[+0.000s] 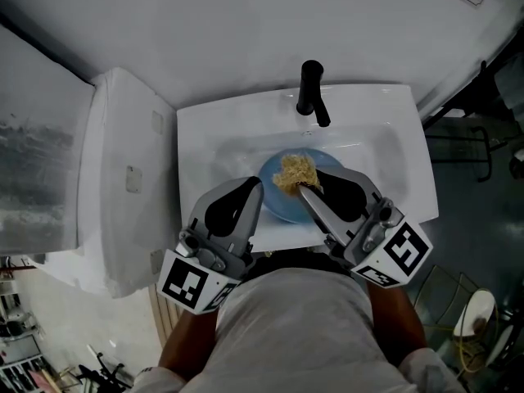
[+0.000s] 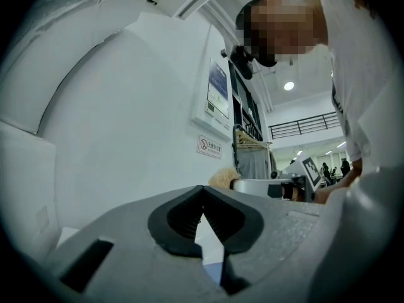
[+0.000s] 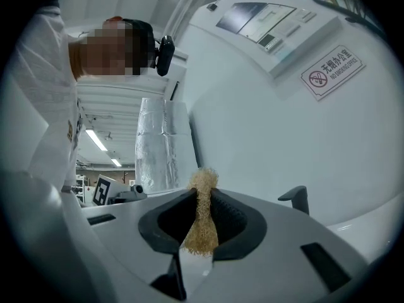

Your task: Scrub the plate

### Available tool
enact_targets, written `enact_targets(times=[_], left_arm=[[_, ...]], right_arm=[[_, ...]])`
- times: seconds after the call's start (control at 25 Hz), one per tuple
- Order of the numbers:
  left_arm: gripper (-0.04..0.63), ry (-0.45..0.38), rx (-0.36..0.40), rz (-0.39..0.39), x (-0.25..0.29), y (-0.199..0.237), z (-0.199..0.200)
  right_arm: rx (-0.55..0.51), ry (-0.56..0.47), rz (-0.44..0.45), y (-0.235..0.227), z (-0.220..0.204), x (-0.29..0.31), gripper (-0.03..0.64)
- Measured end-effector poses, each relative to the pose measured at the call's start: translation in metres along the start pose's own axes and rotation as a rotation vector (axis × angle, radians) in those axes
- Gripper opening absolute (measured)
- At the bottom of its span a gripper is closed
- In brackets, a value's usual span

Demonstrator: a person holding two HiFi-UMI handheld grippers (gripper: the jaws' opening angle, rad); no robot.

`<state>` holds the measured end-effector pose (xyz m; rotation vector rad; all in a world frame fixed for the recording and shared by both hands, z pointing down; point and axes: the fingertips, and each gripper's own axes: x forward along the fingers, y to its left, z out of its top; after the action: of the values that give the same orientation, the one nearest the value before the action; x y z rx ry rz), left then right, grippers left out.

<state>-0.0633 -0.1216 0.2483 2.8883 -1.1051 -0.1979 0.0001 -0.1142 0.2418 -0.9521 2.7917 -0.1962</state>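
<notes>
The plate (image 1: 275, 204) is round and pale blue. It lies face up in the basin of the white sink (image 1: 205, 133), just in front of the black tap (image 1: 311, 92). Only its left and upper parts show. The scrubber (image 3: 202, 223) is a tan, wiry, fibrous wad. It is clamped upright between the jaws of the right gripper (image 3: 201, 193), with frayed ends sticking out above and below them. From the head view it sits over the plate's upper middle.

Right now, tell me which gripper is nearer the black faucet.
Right. The right gripper, shut on the scrubber, sits over the blue plate directly in front of the faucet; the left gripper, shut and empty, is off at the plate's left edge.
</notes>
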Motion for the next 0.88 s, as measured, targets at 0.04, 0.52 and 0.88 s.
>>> enact_targets(times=[0.04,0.52,0.88], left_arm=[[0.015,0.000,0.001,0.003,0.000,0.000,0.000],[0.015,-0.012,0.016,-0.003,0.002,-0.006,0.006],[0.015,-0.009,0.019,-0.012,0.003,-0.010,0.006]], right_arm=[[-0.006,-0.001,0.000,0.000,0.000,-0.001,0.063],[-0.044,-0.007,-0.002,0.003,0.001,-0.010,0.061],[-0.053,0.001,0.008,0.004,0.000,-0.011,0.061]])
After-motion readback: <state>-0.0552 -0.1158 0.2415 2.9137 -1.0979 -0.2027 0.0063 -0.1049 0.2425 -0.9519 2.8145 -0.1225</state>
